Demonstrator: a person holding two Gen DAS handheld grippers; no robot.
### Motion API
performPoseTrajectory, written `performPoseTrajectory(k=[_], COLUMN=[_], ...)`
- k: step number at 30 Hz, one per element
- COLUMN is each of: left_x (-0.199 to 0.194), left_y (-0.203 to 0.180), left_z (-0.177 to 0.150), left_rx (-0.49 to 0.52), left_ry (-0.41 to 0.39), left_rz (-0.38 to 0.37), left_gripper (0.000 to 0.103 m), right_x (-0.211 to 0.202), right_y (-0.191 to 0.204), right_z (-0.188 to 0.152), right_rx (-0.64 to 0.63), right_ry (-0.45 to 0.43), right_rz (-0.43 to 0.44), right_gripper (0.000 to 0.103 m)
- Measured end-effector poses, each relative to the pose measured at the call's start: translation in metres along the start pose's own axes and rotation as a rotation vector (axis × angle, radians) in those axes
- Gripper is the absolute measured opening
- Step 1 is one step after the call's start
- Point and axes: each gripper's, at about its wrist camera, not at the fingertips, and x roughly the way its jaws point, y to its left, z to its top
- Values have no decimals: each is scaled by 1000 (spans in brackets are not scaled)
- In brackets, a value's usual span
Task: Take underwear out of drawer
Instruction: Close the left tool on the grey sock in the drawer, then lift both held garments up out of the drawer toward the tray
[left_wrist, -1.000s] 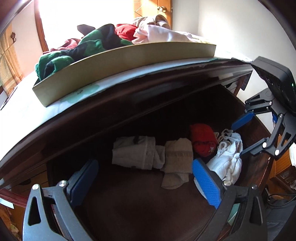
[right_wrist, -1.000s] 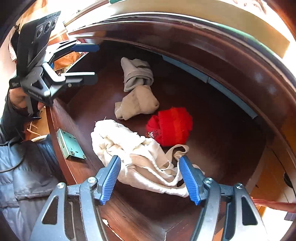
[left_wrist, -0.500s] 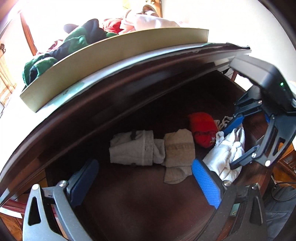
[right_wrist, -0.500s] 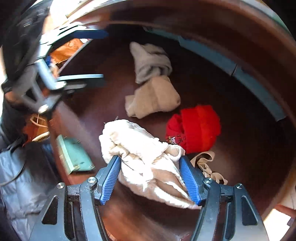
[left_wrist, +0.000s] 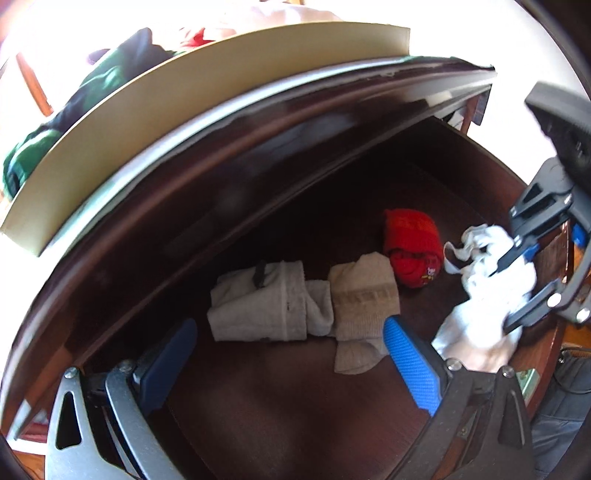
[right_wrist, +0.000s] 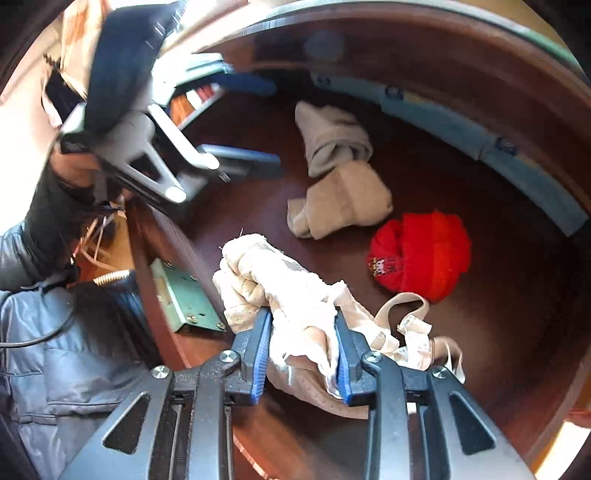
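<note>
Right wrist view shows my right gripper (right_wrist: 301, 354) with its blue pads just drawn in on the crumpled white cotton underwear (right_wrist: 284, 295), the cloth bunched and pinched between them. I took it near one end because that part was humped up off the floor of the dark wooden drawer (right_wrist: 498, 332), giving the pads something to bite. It lies in the drawer's near corner, beside the front wall with the green metal lock plate (right_wrist: 184, 295). Its long axis runs from the rounded bundle near that wall back past my pads, with thin straps trailing out toward the red knitted bundle (right_wrist: 421, 254). I judge those straps may drag when I lift.

My left gripper (left_wrist: 288, 365) hangs over the drawer with jaws wide apart and nothing between them, aimed at the grey folded cloth (left_wrist: 266, 310) and the beige ribbed sock (left_wrist: 362, 306), which touch one another.
</note>
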Motion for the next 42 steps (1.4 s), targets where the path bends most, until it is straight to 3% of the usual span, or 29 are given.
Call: performPoseTrajectory(k=[6,8,12,19,21,22,25,32,42], left_x=[12,14,21,42,49,52,49,14,-24], left_y=[-12,-18,-26,-33,-30,-28,-22,-12,11], left_z=[15,17,20,24,26,28,28,12,-12], left_rx=[77,92,126,125,101,82,42,34,-125], left_ry=[27,39,63,117,131,143,139,96,-43], left_rz=[51,22,83,39,7,-1,-18,-49,-108], left_gripper=[98,95,86,79,56,26,16,13,13], right_x=[-43,-47,-49,-54,-55,-56,-58,-51,-65], right_y=[-7,-11,-15,-23,-23,-23,-22,-19,-17], right_z=[-15,-18,-19,-25,-26,-27,-28,-24,-37], right_rx=[36,45,61,68,68,67,68,75,88], right_ry=[-118,-133,-145,-164,-158,-161,-169,-189,-275], right_rz=[6,-3,-18,-50,-59,-62,-60,-65,-81], right_gripper=[32,32,32,33,33,33,33,33,33])
